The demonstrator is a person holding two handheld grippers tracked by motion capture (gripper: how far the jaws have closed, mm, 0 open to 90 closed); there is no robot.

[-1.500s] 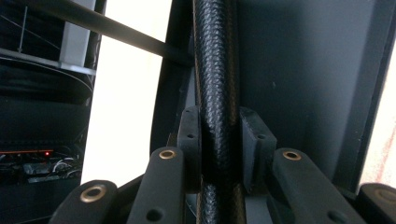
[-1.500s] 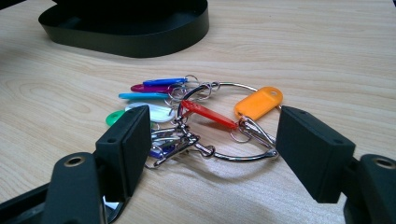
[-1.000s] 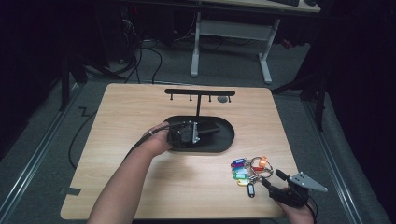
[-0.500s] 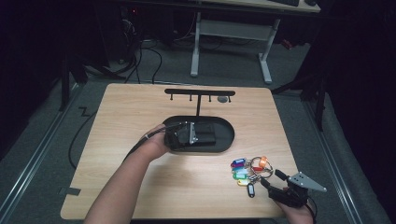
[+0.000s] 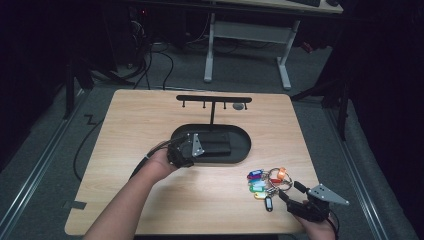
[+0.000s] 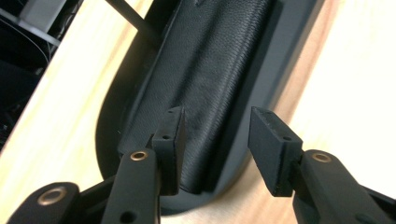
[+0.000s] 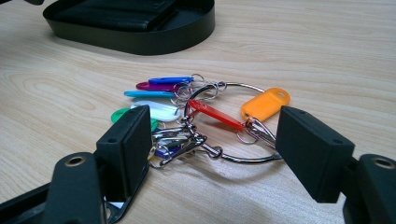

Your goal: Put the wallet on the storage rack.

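A black wallet lay lengthwise in the oval tray, parallel to the counter's near edge, left tool open over it; right tool gaped around keys.

Black wallet cut off by top edge, small item on the rack too small to identify

This looks like a lab or office test area: a pale wooden surface stands on grey carpet, black cables trail across the floor behind it, a white-legged desk stands farther back, and the surroundings are dark.
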